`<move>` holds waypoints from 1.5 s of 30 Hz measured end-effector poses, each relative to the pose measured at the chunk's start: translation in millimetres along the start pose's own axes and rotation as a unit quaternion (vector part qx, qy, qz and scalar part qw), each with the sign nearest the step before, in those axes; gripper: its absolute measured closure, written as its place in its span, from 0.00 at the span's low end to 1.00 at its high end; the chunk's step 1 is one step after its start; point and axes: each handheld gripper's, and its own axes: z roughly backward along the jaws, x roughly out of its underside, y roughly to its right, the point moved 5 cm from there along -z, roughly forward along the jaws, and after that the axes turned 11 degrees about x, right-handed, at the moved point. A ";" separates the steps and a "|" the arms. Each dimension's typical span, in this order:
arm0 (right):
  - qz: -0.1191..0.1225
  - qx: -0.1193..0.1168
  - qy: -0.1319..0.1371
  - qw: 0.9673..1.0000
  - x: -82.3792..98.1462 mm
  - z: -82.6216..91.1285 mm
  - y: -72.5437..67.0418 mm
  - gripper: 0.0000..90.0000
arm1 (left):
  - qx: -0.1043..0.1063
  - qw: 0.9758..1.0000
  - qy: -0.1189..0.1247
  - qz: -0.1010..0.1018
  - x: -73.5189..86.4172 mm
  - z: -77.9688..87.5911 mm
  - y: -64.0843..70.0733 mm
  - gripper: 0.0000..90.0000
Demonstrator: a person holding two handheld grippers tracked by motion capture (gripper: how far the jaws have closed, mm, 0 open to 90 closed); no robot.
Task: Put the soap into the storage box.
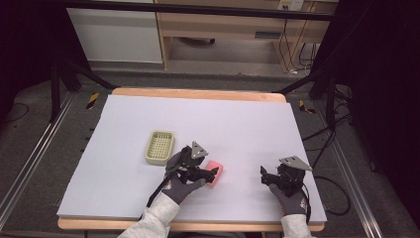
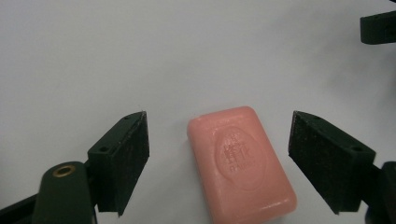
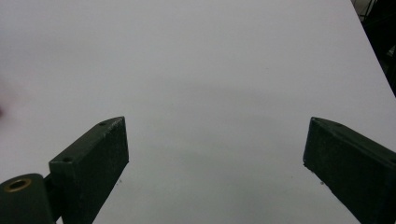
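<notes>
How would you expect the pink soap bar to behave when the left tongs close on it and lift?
The pink soap bar looks solid, so probably stiff. Its glossy, rounded edges suggest it may slip between the left tongs. Lying flat on the table, it is unlikely to roll.

- The worktop (image 1: 237, 124) has a matt, smooth, pale grey sheet over it, with a light wood edge showing along the rim.
- The pink soap bar (image 2: 240, 163) looks waxy and smooth, with a faint sheen and a pressed stamp on its face.
- The left claw (image 2: 219, 161) is matt black plastic; its pads (image 2: 133, 154) look rough and grainy, and a brass-coloured metal ring sits in its arm.
- The right claw (image 3: 217, 165) has the same dull black finish.
- The small basket (image 1: 159, 147) looks like pale matt plastic with a gridded bottom.
- The gloves (image 1: 183, 187) are grey knitted cloth.
</notes>
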 end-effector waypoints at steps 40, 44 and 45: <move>0.001 0.000 -0.006 1.000 1.1 -1.5 -0.7 0.08 | -0.003 0.998 -0.069 0.011 20.2 -40.1 6.1 0.29; 0.003 0.001 -0.007 1.000 1.4 -1.8 -1.0 0.08 | -0.001 0.997 -0.072 0.015 20.9 -38.7 5.9 0.36; 0.003 0.001 -0.007 1.000 1.4 -1.9 -1.1 0.08 | 0.000 0.997 -0.072 0.020 21.3 -38.2 5.6 0.37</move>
